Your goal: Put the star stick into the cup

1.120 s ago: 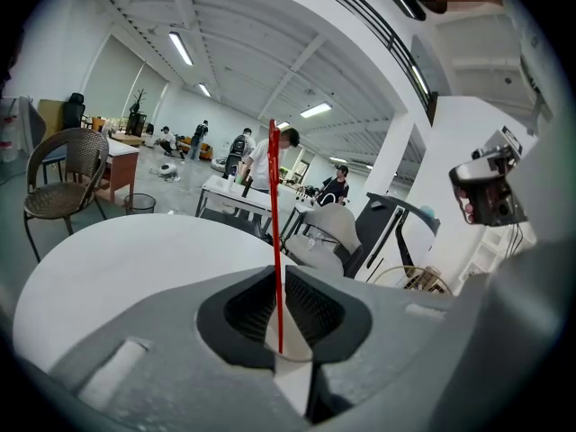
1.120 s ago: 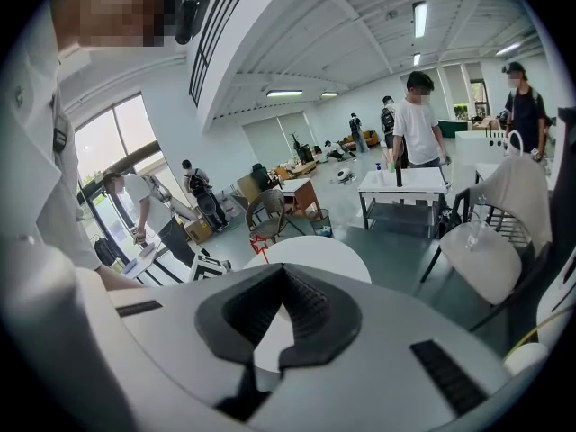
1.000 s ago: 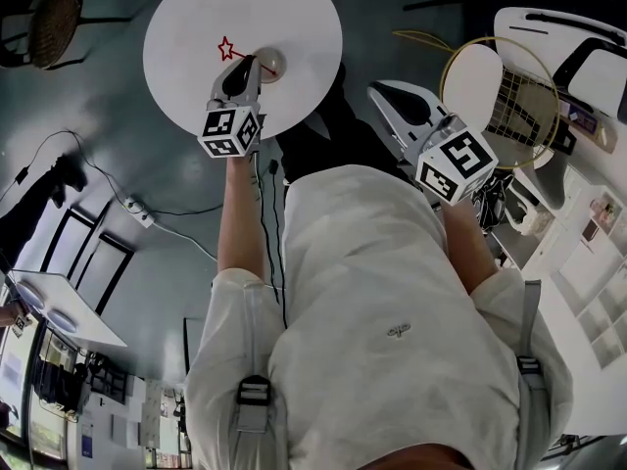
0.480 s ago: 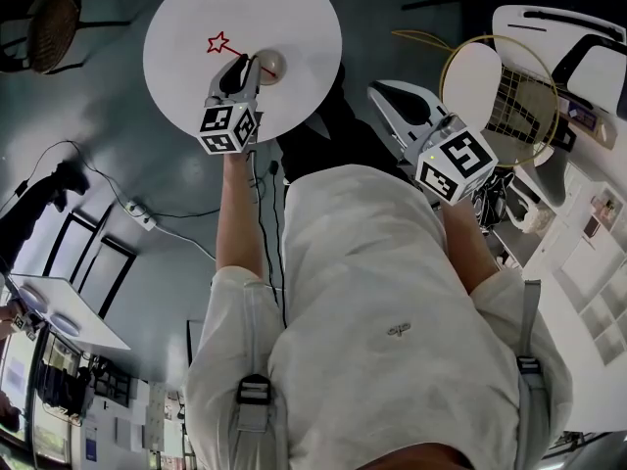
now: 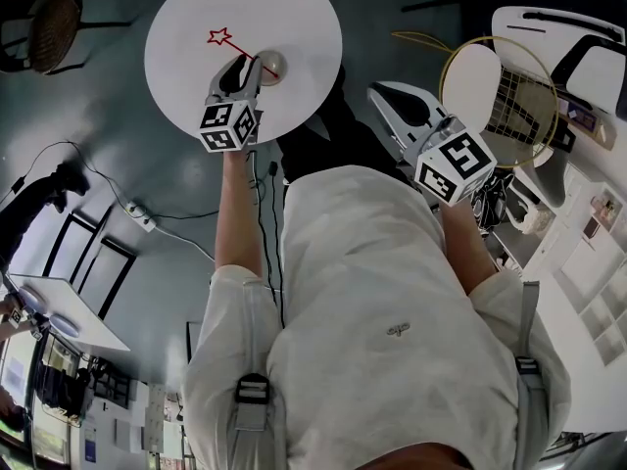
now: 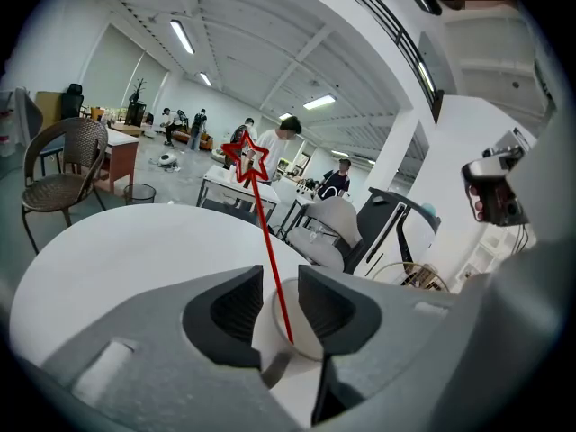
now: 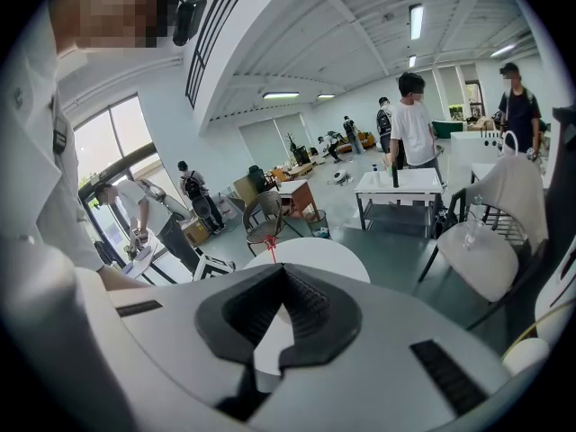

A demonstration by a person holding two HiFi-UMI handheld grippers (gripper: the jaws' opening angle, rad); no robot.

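Observation:
The star stick (image 5: 235, 49) is thin and red with a star outline at its top. Its lower end stands inside the small white cup (image 5: 273, 64) on the round white table (image 5: 186, 27), and it leans away to the left. My left gripper (image 5: 241, 70) sits right at the cup. In the left gripper view the stick (image 6: 268, 241) runs up between the pads (image 6: 236, 309) with a gap on each side above the cup (image 6: 297, 336), and the jaws are opening. My right gripper (image 5: 380, 92) hangs off the table, shut and empty, its tips (image 7: 281, 273) meeting.
A badminton racket (image 5: 500, 86) lies by white furniture at the right. A wicker chair (image 5: 44, 13) stands left of the table, and a cable with a power strip (image 5: 137, 210) runs over the dark floor. People stand far off in the hall.
The left gripper's jaws have parted from the stick. The star end has swung up and to the left as the stick leans over in the cup. The right gripper has stayed put.

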